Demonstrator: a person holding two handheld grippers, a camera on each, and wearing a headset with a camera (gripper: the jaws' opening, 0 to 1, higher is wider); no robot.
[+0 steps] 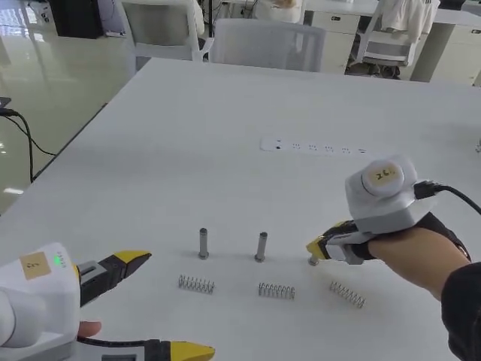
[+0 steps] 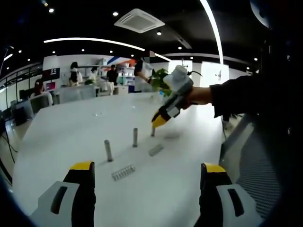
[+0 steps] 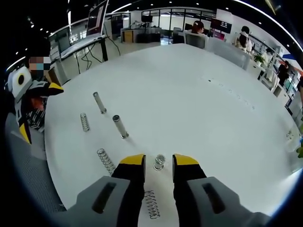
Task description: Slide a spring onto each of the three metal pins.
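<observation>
right gripper [image 3: 158,160] straddles the pin [image 3: 159,163], lower centre
jaws slightly apart, nothing clamped; i'd grip low, keeping its top free for the spring [image 3: 152,204]; left gripper [image 2: 147,166] wide open, empty.

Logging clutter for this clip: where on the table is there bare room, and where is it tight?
Bare: the table between the pins and the power strip, and left of the left pin. Tight: the near row, springs lying before the pins, the right gripper straddling the right pin, the left gripper at the near left.
</observation>
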